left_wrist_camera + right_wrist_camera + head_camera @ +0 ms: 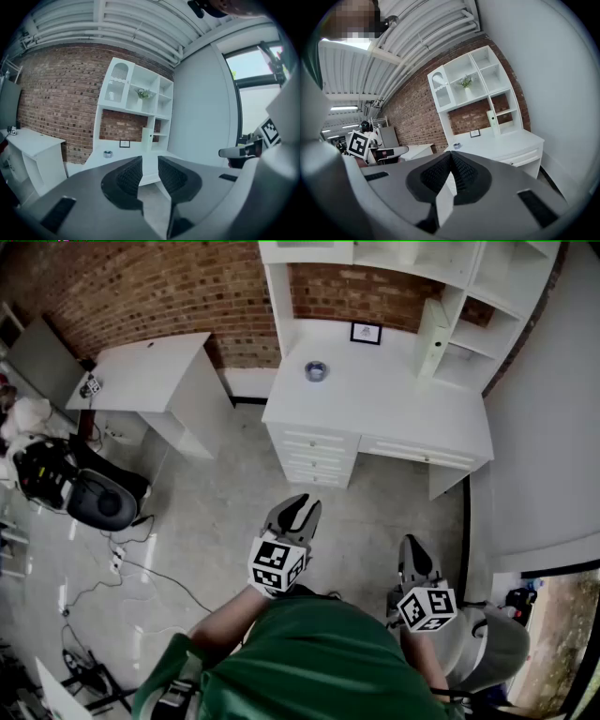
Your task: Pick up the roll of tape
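The roll of tape (316, 370) is a small grey-blue ring lying flat on the white desk (394, 413), near its back left. It shows far off in the left gripper view (108, 153) and in the right gripper view (456, 146). Both grippers hang over the floor in front of the desk, far from the tape and pointing toward it. My left gripper (298, 510) (150, 174) stands open by a narrow gap with nothing between its pads. My right gripper (413, 557) (450, 158) is shut and empty, its tips touching.
A hutch of white shelves (469, 277) rises from the desk's back, with a small framed picture (366, 332) and an upright white box (431, 337). To the left stand a smaller white table (150, 371) and a black chair (98, 498). Cables (122, 563) trail on the floor.
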The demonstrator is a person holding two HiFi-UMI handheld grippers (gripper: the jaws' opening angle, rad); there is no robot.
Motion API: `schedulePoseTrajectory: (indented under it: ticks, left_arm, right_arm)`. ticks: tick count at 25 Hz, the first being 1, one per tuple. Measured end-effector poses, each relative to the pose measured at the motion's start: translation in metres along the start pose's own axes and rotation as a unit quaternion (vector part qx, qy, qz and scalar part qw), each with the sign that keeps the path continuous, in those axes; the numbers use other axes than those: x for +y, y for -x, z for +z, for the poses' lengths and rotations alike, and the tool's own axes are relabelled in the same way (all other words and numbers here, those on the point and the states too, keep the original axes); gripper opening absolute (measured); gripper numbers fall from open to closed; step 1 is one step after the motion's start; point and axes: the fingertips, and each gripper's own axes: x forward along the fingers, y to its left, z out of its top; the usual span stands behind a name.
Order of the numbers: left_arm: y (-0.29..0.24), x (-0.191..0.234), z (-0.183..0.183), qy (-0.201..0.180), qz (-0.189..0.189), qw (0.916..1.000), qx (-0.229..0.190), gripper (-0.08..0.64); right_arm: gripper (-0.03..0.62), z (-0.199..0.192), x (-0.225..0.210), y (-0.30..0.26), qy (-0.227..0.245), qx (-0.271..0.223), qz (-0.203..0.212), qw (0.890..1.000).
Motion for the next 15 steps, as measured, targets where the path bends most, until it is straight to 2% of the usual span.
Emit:
schedulePoseTrajectory:
  ticks: [5,8,11,14,15]
  left_arm:
    - [0.042,0.03,-0.003,0.003,0.013,0.9999,-0.002,0.115]
    - [0.084,0.075,-0.008,0.006,0.041,0.9991,0.004,0.115]
    - [0.126,0.128,-0.03,0.023,0.073,0.9967,0.029,0.115]
    - [0.161,0.172,-0.041,0.037,0.101,0.9934,0.039,0.115]
    - [0.17,0.184,-0.038,0.038,0.108,0.9928,0.034,0.117]
  right_arm:
    - [0.023,-0.012,0.037,-0.018,0.009,0.013,0.008,1.0]
    - [0.023,-0.028,0.076,-0.04,0.01,0.034,0.029,0.999]
    - [0.023,-0.044,0.118,-0.063,0.001,0.044,0.052,0.998]
    - [0.032,-0.041,0.147,-0.073,0.008,0.02,0.039,0.999]
    - [0.065,-0.039,0.154,-0.077,0.015,0.017,0.031,0.999]
